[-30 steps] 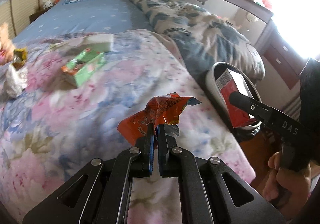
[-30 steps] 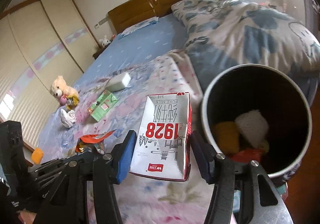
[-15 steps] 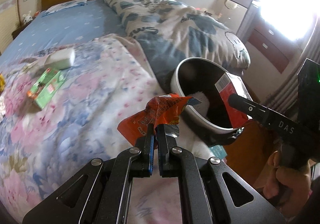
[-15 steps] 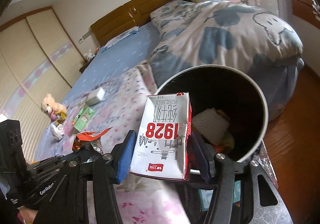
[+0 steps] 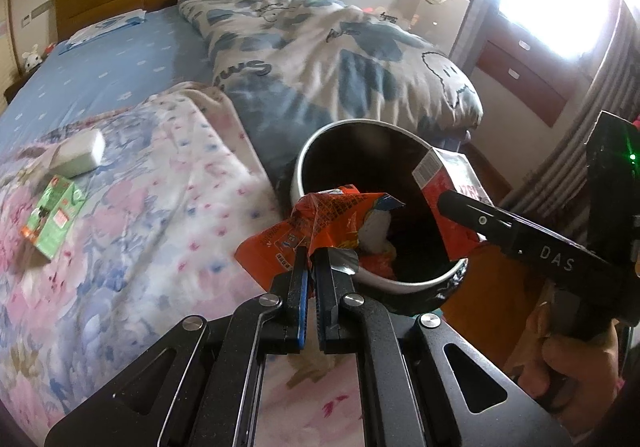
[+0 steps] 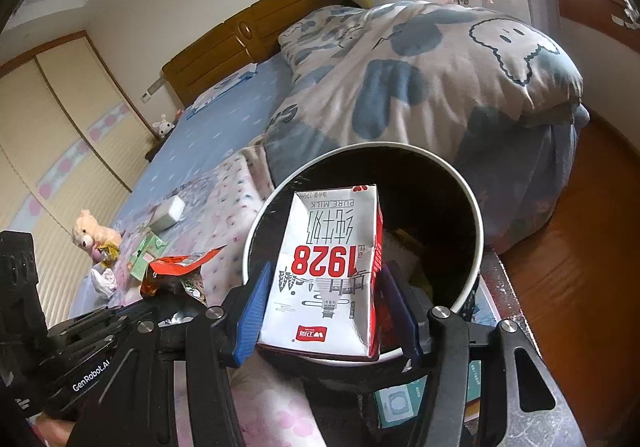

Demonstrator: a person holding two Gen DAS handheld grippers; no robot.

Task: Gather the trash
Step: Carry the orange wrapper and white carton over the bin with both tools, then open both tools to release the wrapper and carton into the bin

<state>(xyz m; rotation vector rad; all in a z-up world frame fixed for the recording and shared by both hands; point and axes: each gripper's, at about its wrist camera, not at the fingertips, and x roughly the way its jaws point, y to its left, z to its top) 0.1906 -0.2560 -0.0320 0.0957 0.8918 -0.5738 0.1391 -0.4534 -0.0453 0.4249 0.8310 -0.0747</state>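
My left gripper is shut on an orange snack wrapper and holds it at the near rim of a round black trash bin with a white rim beside the bed. My right gripper is shut on a white and red milk carton and holds it over the bin's opening. The carton and the right gripper also show in the left wrist view. The wrapper shows at the left in the right wrist view. Some trash lies inside the bin.
On the flowered blanket lie a green carton and a white box. A teddy bear and crumpled white paper lie farther left. A blue-patterned duvet is piled behind the bin. Wooden floor is at the right.
Both grippers moved right, from over the blanket toward the bin. The milk carton is now over the bin's opening and the wrapper is at its rim. Both stay shut.
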